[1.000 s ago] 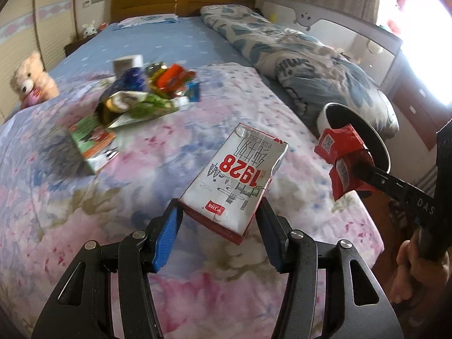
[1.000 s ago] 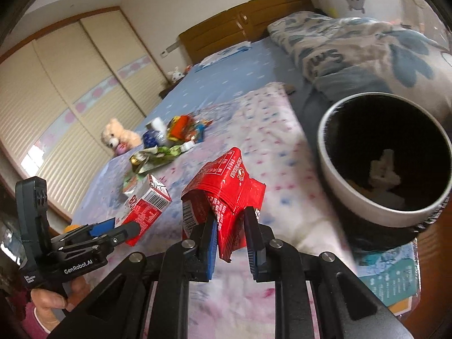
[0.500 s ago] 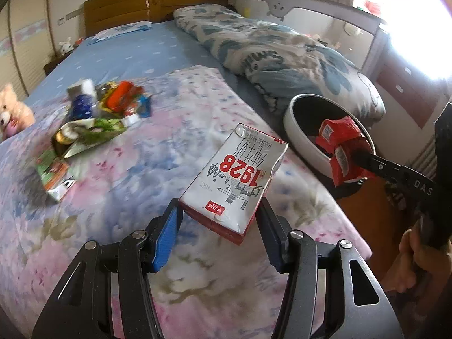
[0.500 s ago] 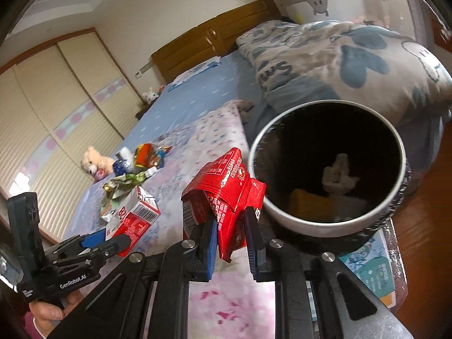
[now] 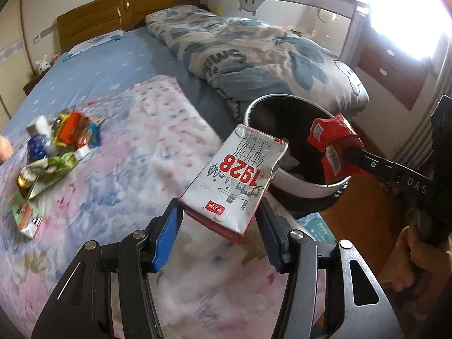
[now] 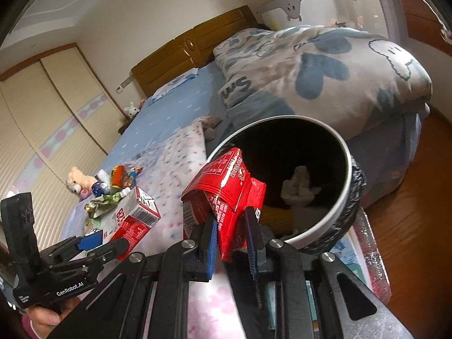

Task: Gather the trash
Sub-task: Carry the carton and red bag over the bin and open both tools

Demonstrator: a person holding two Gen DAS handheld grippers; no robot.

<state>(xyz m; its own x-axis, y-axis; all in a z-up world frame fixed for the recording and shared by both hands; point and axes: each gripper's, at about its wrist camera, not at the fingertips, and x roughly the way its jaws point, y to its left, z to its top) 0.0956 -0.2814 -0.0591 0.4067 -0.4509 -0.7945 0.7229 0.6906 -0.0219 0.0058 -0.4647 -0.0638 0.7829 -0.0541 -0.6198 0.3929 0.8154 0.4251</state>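
Note:
My left gripper (image 5: 219, 219) is shut on a white and red milk carton (image 5: 234, 178) marked 1928, held above the bed's edge next to the bin. My right gripper (image 6: 230, 230) is shut on a crumpled red snack wrapper (image 6: 223, 195), held over the near rim of the round white bin (image 6: 343, 195). The bin (image 5: 296, 189) has a dark inside with a crumpled tissue (image 6: 299, 188) in it. The wrapper (image 5: 334, 147) and the carton (image 6: 134, 220) each show in the other view. A pile of trash (image 5: 56, 141) lies on the bed at left.
A folded blue and white duvet (image 5: 254, 53) lies behind the bin. A teddy bear (image 6: 77, 182) sits past the trash pile (image 6: 115, 186). The bin stands on a low surface with a teal booklet (image 5: 317, 227). Wooden floor (image 6: 409, 226) lies at right.
Both grippers have moved right, toward the bin. The red wrapper now hangs over the bin's rim and the carton is beside the bin. The trash pile has dropped back to the left.

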